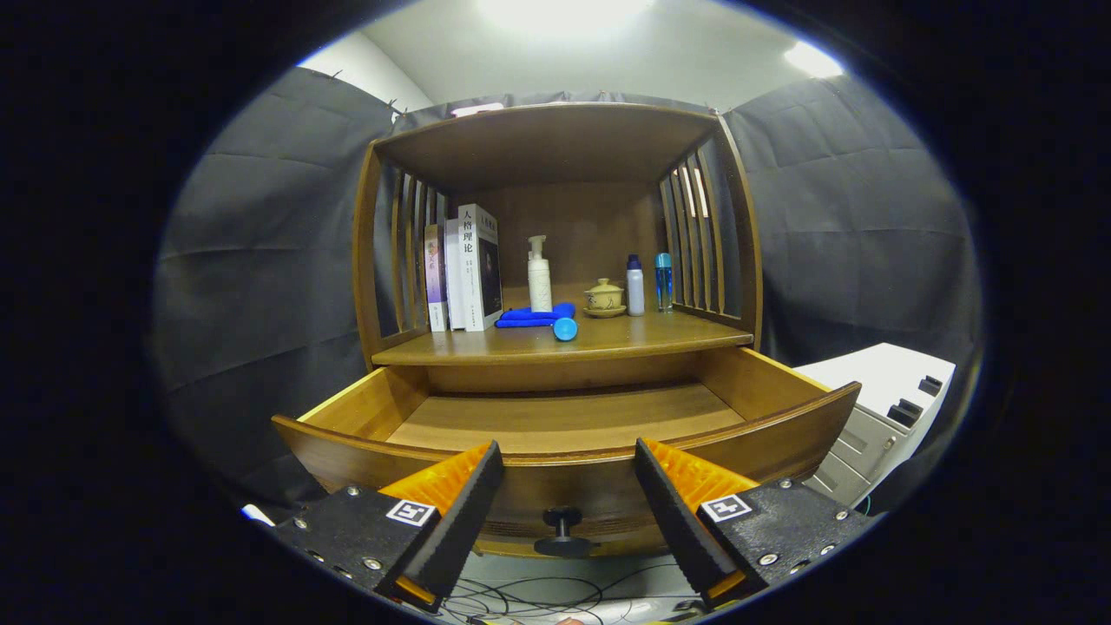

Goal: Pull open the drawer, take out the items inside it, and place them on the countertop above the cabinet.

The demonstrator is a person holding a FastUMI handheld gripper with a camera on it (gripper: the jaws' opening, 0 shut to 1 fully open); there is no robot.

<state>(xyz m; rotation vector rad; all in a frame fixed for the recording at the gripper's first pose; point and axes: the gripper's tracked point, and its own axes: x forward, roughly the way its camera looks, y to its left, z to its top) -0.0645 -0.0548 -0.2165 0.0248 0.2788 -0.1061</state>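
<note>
In front of a wooden cabinet [555,260] in a cloth-walled booth, the hand-held gripper [568,486] hovers with its two fingers spread wide and gripping nothing. The drawer [364,408] stands pulled well out, its dark knob [562,529] sitting between the fingertips but touched by neither. The visible part of the drawer floor looks bare; its nearest strip is hidden behind the front panel, so whether anything remains inside cannot be told. On the countertop [660,334] above lie a folded blue cloth [534,315] and, just ahead of it near the front edge, a small blue cylinder [565,328]. Farther back stand several books [469,269], a white pump bottle [539,276], a lidded tea cup [604,297] and two small bottles [647,285]. Judged from this, the opening step is done and the emptying appears largely or wholly finished; which countertop items came from the drawer cannot be told. A white unit [885,391] stands beside the cabinet.
</note>
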